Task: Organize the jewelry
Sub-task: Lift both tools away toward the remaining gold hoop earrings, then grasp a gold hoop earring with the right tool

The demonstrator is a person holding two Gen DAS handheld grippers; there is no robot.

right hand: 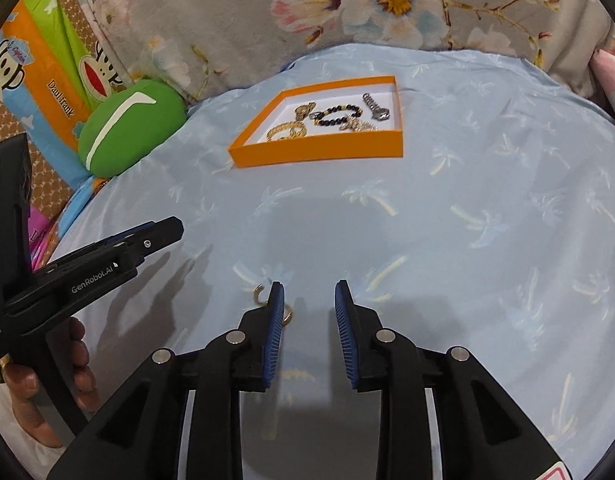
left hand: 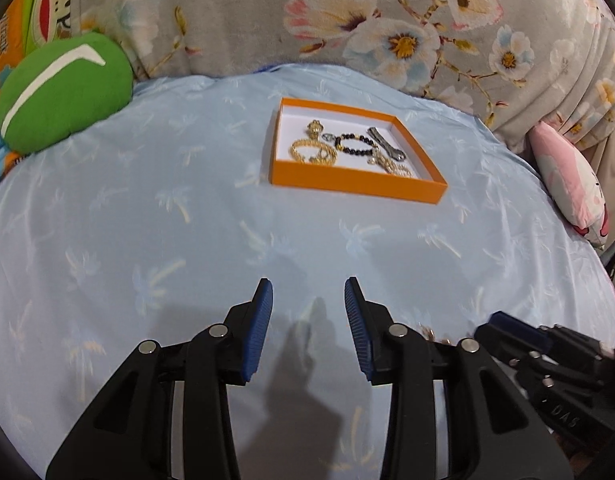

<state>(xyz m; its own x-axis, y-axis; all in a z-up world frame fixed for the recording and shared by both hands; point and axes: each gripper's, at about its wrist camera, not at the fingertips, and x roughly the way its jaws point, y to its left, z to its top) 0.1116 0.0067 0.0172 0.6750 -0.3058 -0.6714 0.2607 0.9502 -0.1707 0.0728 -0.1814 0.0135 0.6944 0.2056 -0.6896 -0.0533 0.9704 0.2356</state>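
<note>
"GenRobot.AI" is printed in white on the left gripper [right hand: 163, 236] at the left of the right wrist view. "Daulfrank" runs down the orange cartoon-monkey pack [right hand: 47, 92] at upper left.

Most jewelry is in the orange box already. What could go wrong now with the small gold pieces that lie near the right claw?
1. The small gold pieces lie on the blue sheet partly behind the right claw's left finger, so they could be pushed into the soft cloth.
2. The open claw may pinch the sheet with them.
3. In the orange box the chains and the beaded bracelet touch; another piece could tangle.
</note>
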